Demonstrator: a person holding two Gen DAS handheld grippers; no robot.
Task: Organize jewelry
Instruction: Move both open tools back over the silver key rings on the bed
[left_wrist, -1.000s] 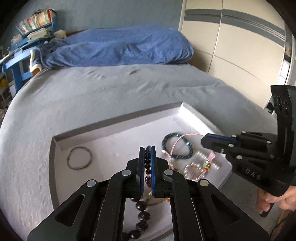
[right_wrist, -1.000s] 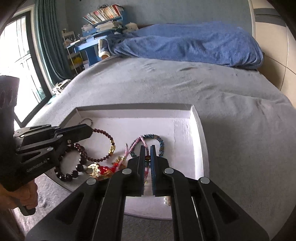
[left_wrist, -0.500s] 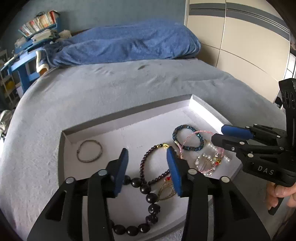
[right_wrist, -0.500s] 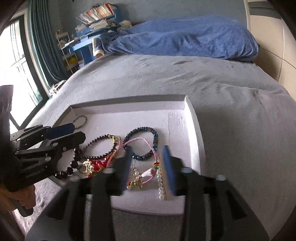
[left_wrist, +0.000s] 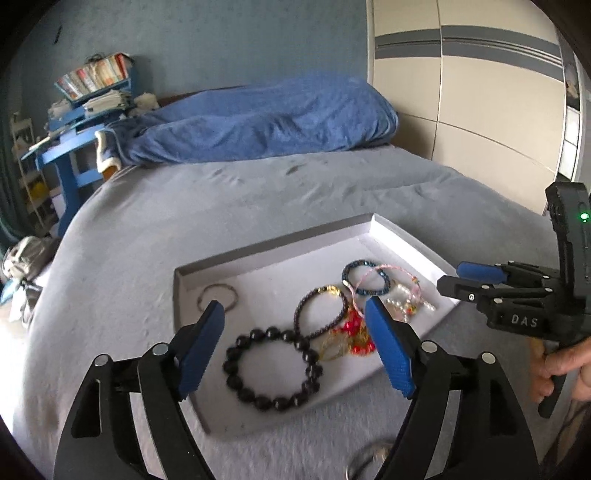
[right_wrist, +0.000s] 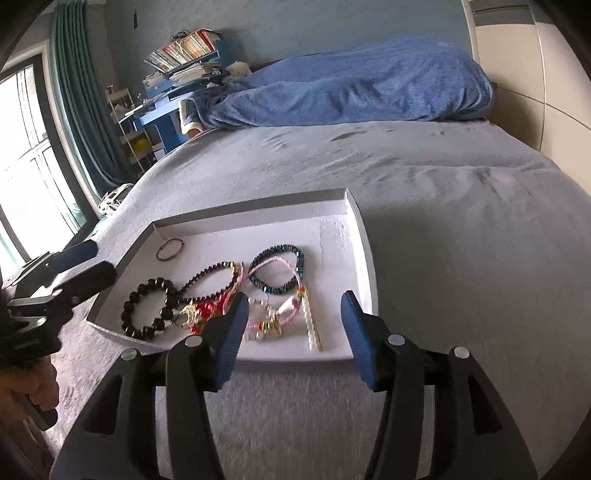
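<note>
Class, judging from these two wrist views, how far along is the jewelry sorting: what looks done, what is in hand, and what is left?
Done: several bracelets lie in the white tray, including the black bead bracelet and thin ring.

In hand: nothing; the left gripper and right gripper have just been opening and hold nothing.

Left: the pink cord bracelet, pearl strand and red charms overlap in a tangle; something metallic lies outside the tray.
</note>
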